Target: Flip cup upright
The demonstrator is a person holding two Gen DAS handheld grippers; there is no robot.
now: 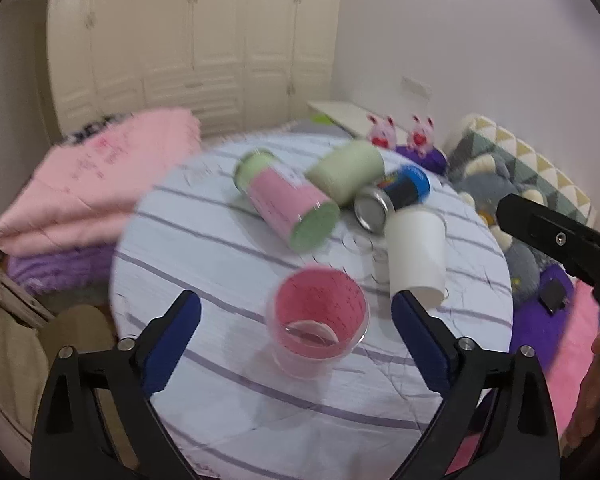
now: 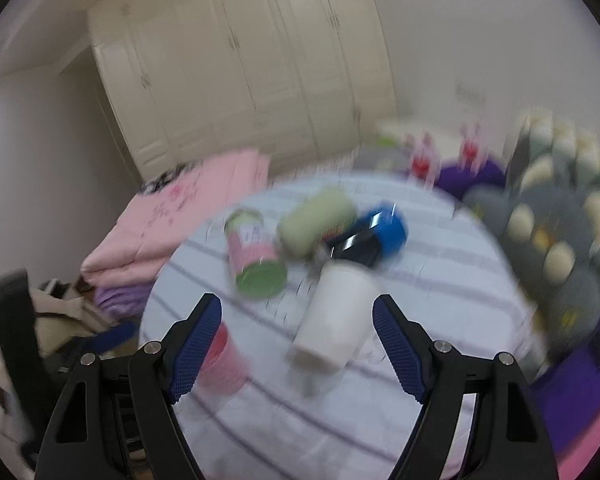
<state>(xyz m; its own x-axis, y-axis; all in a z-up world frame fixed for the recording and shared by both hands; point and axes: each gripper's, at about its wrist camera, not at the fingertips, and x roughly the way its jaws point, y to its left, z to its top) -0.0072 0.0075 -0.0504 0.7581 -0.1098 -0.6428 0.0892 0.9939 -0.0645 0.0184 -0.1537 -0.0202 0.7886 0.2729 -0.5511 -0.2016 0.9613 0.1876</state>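
While both claws, left gripper (image 1: 296,344) and right gripper (image 2: 298,346), gape wide, pink cup (image 1: 318,322) stands upright; at 1 o'clock, white paper cup (image 1: 418,254) sits inverted, labels unreadable.

From my feed I see a bedroom with plain white walls (image 1: 480,32) and a tall cream wardrobe (image 1: 188,48) with panelled doors filling the far side. A folded pink quilt (image 1: 96,188) lies on a purple blanket (image 1: 56,270) left of the round table's striped cloth (image 1: 228,400). Right, a triangle-patterned cushion (image 1: 528,160) leans by two pink plush toys (image 1: 400,134). Lighting is soft and even.
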